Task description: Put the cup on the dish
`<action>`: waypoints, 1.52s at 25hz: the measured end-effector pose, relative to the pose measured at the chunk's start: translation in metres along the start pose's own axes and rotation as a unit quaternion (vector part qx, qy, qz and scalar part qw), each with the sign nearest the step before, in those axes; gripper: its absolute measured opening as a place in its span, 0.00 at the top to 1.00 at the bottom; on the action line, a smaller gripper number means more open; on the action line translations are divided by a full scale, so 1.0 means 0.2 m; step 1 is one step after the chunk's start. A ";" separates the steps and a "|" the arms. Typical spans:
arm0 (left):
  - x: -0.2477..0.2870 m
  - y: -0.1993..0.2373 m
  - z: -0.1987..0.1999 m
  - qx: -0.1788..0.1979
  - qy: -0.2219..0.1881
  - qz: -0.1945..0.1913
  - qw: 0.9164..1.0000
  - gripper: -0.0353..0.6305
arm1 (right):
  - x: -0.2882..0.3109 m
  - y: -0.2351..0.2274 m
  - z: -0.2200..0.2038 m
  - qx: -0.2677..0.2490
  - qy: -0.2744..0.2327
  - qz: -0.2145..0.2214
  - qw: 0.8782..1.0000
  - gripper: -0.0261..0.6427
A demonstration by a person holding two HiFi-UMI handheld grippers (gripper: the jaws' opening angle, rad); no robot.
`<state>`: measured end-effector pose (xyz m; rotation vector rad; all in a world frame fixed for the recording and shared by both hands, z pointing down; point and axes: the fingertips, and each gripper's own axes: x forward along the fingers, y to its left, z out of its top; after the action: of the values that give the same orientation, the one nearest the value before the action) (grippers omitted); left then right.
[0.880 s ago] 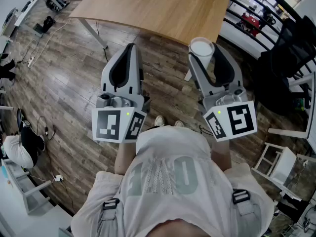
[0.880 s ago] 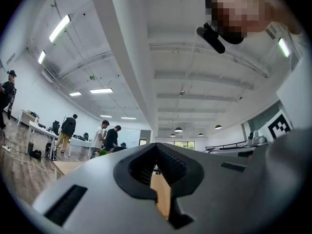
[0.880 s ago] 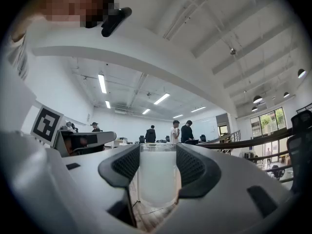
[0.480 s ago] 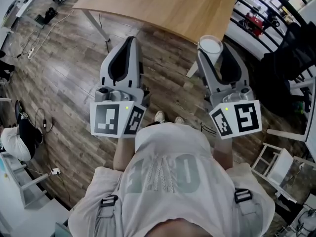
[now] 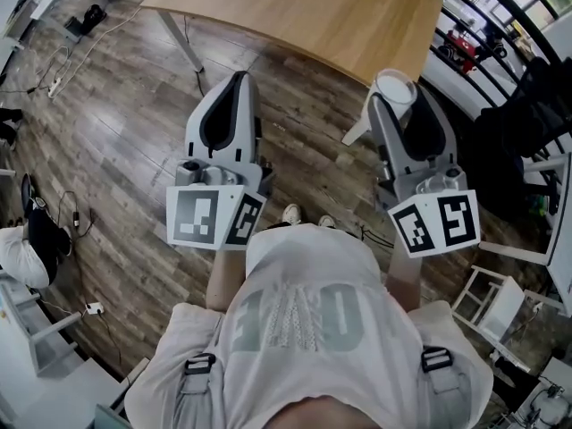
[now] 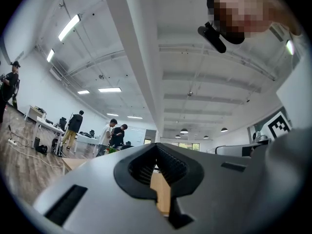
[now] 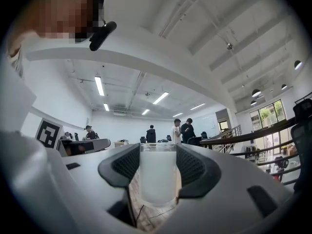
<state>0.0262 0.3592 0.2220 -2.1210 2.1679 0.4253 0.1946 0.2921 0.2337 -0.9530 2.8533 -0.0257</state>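
Carrying the cup (image 5: 395, 86) upright between wide-set jaws, the right gripper (image 7: 158, 172) has advanced to the wooden table (image 5: 313, 16) edge; the left gripper (image 5: 237, 83), jaws together and empty, has moved up alongside; no dish is in view, so placing probably lies ahead.

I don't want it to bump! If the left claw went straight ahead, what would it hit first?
Probably the wooden table: the left claw points at its near edge. Height is unclear, so it might slip underneath.
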 end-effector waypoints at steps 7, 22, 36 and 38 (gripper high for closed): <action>0.01 0.12 -0.08 -0.026 0.010 -0.007 1.000 0.94 | 0.07 0.09 0.00 -0.014 -0.001 -0.007 1.000 0.60; 0.47 0.24 -0.21 -0.013 0.023 -0.012 1.000 0.94 | 0.48 -0.28 -0.10 -0.005 0.004 -0.015 1.000 0.60; 1.32 0.40 -0.23 0.020 -0.002 0.023 1.000 0.94 | 1.10 -0.90 -0.09 -0.006 0.001 0.010 1.000 0.60; 1.38 0.43 -0.25 0.023 0.001 0.031 0.999 0.94 | 1.16 -0.95 -0.10 -0.003 0.002 0.014 1.000 0.60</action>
<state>-0.0621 0.0805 0.2128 -2.0363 2.2267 0.3759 0.1216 0.0008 0.2368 -0.9165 2.8712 -0.0155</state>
